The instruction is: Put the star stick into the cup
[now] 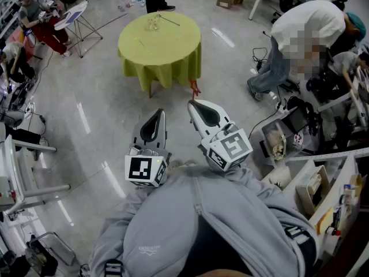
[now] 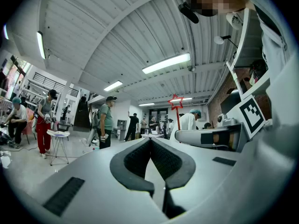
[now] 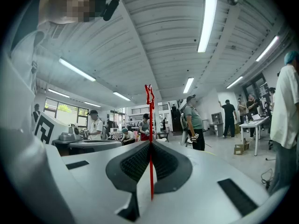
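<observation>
The red star stick [image 3: 150, 125] stands upright, clamped between the pads of my right gripper [image 3: 150, 142], with its star [image 3: 149, 94] above the jaw tips. From the head view, the red star [image 1: 195, 88] pokes out just beyond the right gripper [image 1: 192, 103], over the floor. My left gripper [image 1: 160, 112] is beside it, shut and empty [image 2: 150, 140]; the left gripper view catches the star [image 2: 175, 101] to the right. A clear cup [image 1: 153, 22] stands on the far round table [image 1: 173, 53] with a yellow-green cloth, well ahead of both grippers.
A thin stick [image 1: 169, 20] lies next to the cup. Cables, desks and a bending person [image 1: 300, 36] crowd the right side. Folding stands and seated people [image 1: 40, 22] fill the left. Open grey floor [image 1: 104, 114] lies between me and the table.
</observation>
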### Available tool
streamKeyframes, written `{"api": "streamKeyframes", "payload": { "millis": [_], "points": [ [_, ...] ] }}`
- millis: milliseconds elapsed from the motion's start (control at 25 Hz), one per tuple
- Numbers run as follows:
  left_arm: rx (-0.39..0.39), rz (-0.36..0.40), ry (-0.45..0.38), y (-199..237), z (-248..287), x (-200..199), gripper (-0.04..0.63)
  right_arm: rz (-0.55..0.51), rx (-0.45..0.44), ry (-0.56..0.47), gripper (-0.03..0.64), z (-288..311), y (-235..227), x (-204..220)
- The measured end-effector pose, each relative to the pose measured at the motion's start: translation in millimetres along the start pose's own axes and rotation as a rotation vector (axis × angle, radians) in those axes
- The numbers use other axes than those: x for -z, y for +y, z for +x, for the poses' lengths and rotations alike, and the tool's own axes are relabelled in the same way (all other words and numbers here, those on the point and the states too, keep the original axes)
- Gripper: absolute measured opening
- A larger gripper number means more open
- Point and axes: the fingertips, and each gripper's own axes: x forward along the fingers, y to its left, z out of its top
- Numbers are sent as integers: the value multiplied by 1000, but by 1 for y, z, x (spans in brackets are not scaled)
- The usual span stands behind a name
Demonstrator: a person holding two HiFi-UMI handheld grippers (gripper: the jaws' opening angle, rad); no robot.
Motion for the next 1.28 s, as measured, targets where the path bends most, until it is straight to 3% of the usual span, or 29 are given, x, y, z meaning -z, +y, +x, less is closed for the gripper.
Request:
{"api": "streamKeyframes", "payload": {
  "millis": [920, 1280],
  "points": [
    [18, 43, -23, 39, 20, 5, 17, -40, 77, -31, 34, 33, -2, 13],
    [13, 33, -8, 77, 36, 11, 17, -60, 128, -28, 34, 73, -17, 19]
  ]
}}
